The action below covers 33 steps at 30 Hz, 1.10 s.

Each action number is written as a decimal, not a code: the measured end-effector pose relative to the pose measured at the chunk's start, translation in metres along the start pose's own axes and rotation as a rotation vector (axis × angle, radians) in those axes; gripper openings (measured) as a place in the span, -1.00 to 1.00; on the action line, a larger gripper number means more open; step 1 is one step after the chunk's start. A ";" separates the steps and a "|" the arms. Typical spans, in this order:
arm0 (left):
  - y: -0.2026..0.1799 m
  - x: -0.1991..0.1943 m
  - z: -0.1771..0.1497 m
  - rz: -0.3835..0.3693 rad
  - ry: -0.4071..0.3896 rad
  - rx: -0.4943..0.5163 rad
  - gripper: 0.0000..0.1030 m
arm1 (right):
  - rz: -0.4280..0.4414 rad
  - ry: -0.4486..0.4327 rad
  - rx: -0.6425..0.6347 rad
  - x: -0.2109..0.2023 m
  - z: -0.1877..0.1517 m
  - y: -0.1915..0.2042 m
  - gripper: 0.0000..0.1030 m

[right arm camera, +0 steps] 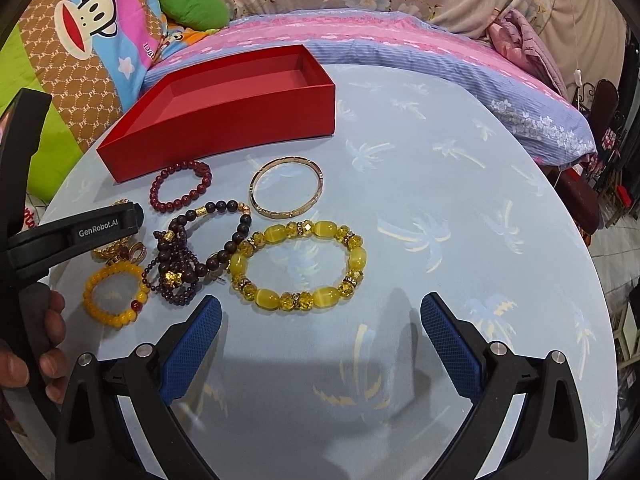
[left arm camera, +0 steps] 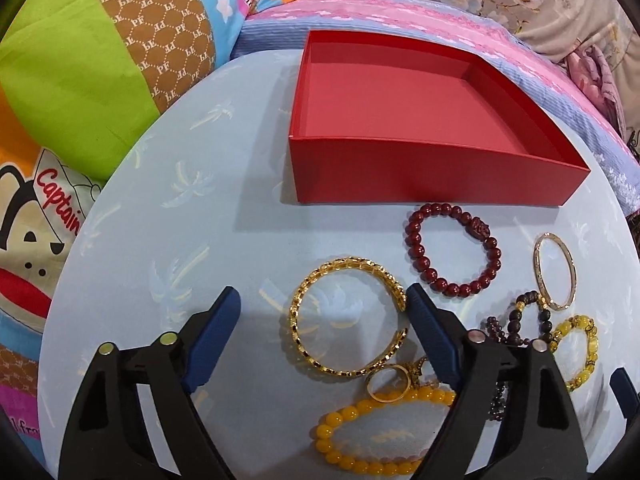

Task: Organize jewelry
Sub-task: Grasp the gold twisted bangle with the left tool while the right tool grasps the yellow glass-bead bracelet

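Nearby, red box (left arm camera: 420, 184) sits w/ pillows (left arm camera: 80, 92) behind.

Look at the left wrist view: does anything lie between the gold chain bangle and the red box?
Nothing visible does. Only bare tablecloth separates the gold chain bangle from the red box; the dark red bead bracelet lies off to the right.

left wrist view: the right arm of the left tongs (left arm camera: 324, 312) covers part of the dark bead strand (left arm camera: 516, 320) and the near right side of the gold chain bangle (left arm camera: 348, 316). the amber bead bracelet (left arm camera: 380, 440) is partly hidden behind it. right wrist view: the left tongs' arm hides most of that bangle (right arm camera: 116, 250). small ring (right arm camera: 138, 250) detail unreadable.
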<state>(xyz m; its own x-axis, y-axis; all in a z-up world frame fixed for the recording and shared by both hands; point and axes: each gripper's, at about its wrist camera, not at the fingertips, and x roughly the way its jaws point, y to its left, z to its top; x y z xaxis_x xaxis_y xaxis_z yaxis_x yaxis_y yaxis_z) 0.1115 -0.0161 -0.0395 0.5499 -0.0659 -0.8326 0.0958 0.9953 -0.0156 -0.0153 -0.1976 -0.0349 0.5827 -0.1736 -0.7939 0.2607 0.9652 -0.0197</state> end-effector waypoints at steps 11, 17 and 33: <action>-0.004 -0.015 -0.008 -0.084 -0.004 0.024 0.02 | 0.008 -0.013 0.010 -0.004 0.005 -0.006 0.87; 0.001 -0.022 -0.015 -0.083 -0.002 0.015 0.02 | -0.009 -0.026 0.033 0.000 0.018 -0.016 0.68; 0.008 -0.024 -0.020 -0.078 0.005 0.004 0.02 | 0.020 -0.004 -0.021 0.024 0.027 -0.013 -0.83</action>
<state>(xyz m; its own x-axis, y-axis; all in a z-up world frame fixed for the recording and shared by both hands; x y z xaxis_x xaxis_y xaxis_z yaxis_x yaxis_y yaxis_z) 0.0827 -0.0054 -0.0311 0.5367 -0.1425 -0.8317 0.1410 0.9869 -0.0781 0.0159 -0.2196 -0.0373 0.5904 -0.1553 -0.7920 0.2329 0.9723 -0.0171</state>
